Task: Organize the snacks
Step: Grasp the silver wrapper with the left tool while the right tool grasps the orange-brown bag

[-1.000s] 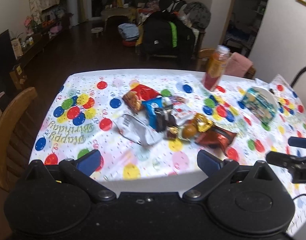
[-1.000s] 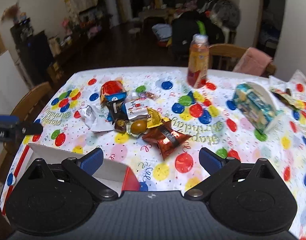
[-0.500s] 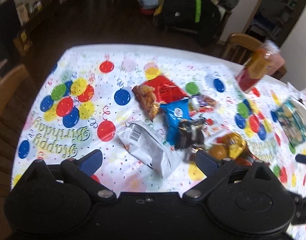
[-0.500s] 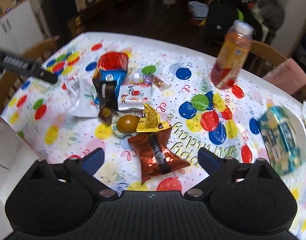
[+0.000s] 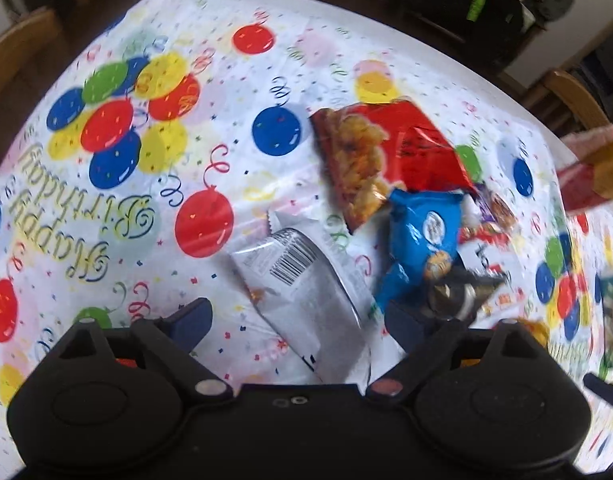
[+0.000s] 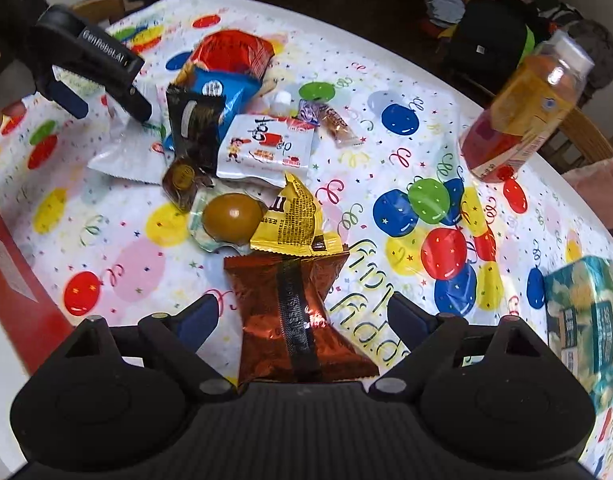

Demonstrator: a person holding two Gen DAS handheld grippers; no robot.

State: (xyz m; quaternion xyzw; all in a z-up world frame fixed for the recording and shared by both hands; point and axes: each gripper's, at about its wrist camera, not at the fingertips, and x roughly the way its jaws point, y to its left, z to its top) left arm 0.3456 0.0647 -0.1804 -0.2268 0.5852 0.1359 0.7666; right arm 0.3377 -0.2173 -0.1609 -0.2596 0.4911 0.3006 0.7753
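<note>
Snack packets lie in a pile on the balloon-print tablecloth (image 5: pixel 118 216). In the left wrist view my left gripper (image 5: pixel 298 320) is open, its fingers on either side of a silver packet (image 5: pixel 306 288). Beyond it lie a red snack bag (image 5: pixel 386 152) and a blue packet (image 5: pixel 422 236). In the right wrist view my right gripper (image 6: pixel 302 316) is open and straddles a copper foil packet (image 6: pixel 294 312). Just past that are a yellow packet (image 6: pixel 294 220), a wrapped brown egg (image 6: pixel 232 214), a white cartoon packet (image 6: pixel 266 146) and a black packet (image 6: pixel 194 124). The left gripper (image 6: pixel 106 106) hovers at upper left over the silver packet (image 6: pixel 122 152).
An orange juice bottle (image 6: pixel 526 108) stands at the far right of the table. A teal box (image 6: pixel 586 320) lies near the right edge. A red-and-white box (image 6: pixel 10 280) sits at the near left. Wooden chairs (image 5: pixel 18 48) stand around the table.
Both grippers have moved forward and down towards the pile. The left one now straddles the silver packet and the right one the copper packet. Both stay open.
</note>
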